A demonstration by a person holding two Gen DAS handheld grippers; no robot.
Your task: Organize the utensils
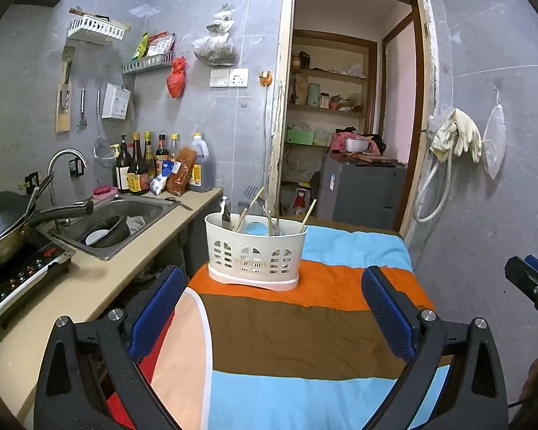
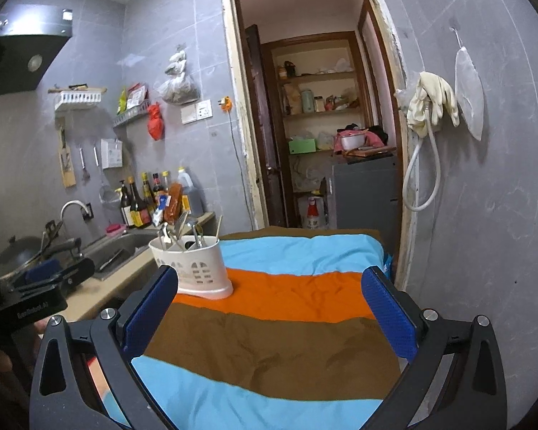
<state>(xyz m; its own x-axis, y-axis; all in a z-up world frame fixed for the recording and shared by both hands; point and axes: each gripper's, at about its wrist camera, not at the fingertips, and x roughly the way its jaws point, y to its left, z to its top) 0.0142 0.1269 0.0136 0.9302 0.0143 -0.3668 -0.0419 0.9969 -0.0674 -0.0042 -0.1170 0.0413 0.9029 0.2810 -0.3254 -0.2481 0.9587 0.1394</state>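
Both your grippers hang over the striped cloth (image 1: 305, 322) with jaws spread wide and nothing between them: the left gripper (image 1: 272, 304) and the right gripper (image 2: 269, 304). From the left camera, the caddy (image 1: 256, 254) stands upright at 12 o'clock on the orange stripe, near the cloth's left edge. It holds chopsticks (image 1: 249, 208), a fork (image 1: 247, 193) and what may be a knife (image 1: 226, 211). At 9 o'clock lies the sink (image 1: 118, 222), well apart from the caddy.
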